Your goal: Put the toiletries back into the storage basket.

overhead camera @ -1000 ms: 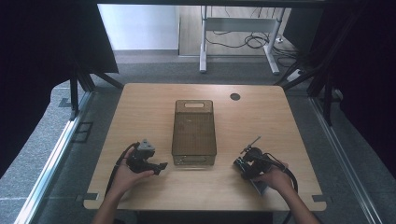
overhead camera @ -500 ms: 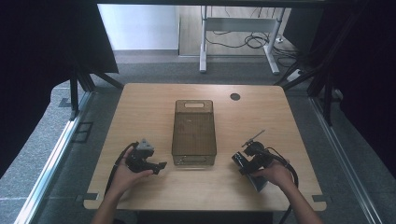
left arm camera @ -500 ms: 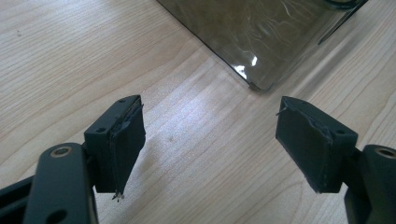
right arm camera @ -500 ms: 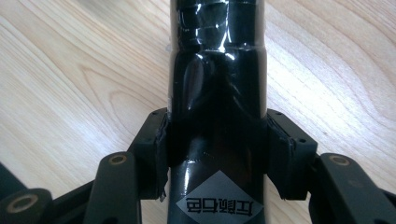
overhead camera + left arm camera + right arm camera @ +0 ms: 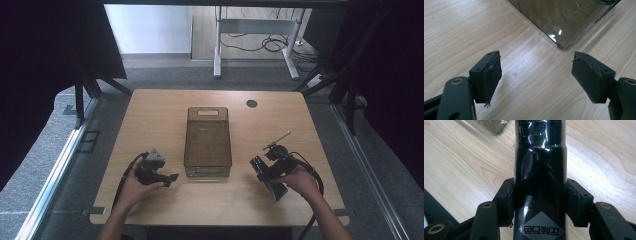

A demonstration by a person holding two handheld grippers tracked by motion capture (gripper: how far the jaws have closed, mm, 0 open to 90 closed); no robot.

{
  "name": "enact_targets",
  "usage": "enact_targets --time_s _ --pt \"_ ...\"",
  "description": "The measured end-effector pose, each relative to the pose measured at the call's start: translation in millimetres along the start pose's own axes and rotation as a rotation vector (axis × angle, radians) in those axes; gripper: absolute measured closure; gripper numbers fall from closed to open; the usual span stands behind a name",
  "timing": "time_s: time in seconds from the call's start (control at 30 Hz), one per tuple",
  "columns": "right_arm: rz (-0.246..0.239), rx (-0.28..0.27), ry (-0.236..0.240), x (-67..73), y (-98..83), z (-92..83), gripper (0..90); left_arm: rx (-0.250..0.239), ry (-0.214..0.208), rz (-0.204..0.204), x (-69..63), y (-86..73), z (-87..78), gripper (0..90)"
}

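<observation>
Left claw [image 5: 536,75]: spread wide, low over worktop [image 5: 150,120], beside bin [image 5: 208,142].
Right claw [image 5: 539,202]: pinched glossy black package [image 5: 540,165]; label unreadable.

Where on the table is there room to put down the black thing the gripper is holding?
Bare wood lies left of the see-through bin, right of the bin up to the small black hole, and along the far edge of the table. It is crowded at the near edge, where the left gripper and the right gripper, clamped on the black package, flank the bin.

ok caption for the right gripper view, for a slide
Right gripper shut on a glossy black bottle above the wooden table.
</observation>
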State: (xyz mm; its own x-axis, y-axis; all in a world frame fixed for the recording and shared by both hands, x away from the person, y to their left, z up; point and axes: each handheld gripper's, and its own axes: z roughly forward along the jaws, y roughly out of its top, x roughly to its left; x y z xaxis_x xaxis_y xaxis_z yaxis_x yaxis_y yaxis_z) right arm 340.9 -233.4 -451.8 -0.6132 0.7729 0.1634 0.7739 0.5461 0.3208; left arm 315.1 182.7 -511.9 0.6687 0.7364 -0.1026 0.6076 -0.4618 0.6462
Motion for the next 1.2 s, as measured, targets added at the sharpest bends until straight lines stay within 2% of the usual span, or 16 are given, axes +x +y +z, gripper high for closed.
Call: enact_targets --time_s 0.17,0.3,0.6,0.7,0.93,1.2 --pt "0.002 -0.013 -0.012 4.2 12.5 -12.4 46.8 0.0 -0.003 -0.004 -0.5 -0.1 0.1 24.3" --pt "0.022 -0.036 0.003 6.5 22.7 -19.5 46.8 -0.003 -0.003 -0.002 0.2 0.0 -0.9 24.4" --pt "0.024 -0.058 0.024 9.1 40.4 -28.2 46.9 -0.009 -0.005 -0.007 1.2 -0.2 -1.9 24.4" --pt "0.025 -0.067 0.017 10.1 45.0 -30.8 46.9 -0.006 -0.003 -0.005 1.1 -0.3 -1.0 24.3" --pt "0.005 -0.082 0.025 17.9 57.9 -33.3 46.9 -0.001 -0.005 0.004 0.8 -0.2 0.6 24.4" --pt "-0.019 -0.091 0.037 27.8 75.7 -28.0 46.9 -0.008 -0.007 -0.002 1.5 -0.1 -0.8 24.4"
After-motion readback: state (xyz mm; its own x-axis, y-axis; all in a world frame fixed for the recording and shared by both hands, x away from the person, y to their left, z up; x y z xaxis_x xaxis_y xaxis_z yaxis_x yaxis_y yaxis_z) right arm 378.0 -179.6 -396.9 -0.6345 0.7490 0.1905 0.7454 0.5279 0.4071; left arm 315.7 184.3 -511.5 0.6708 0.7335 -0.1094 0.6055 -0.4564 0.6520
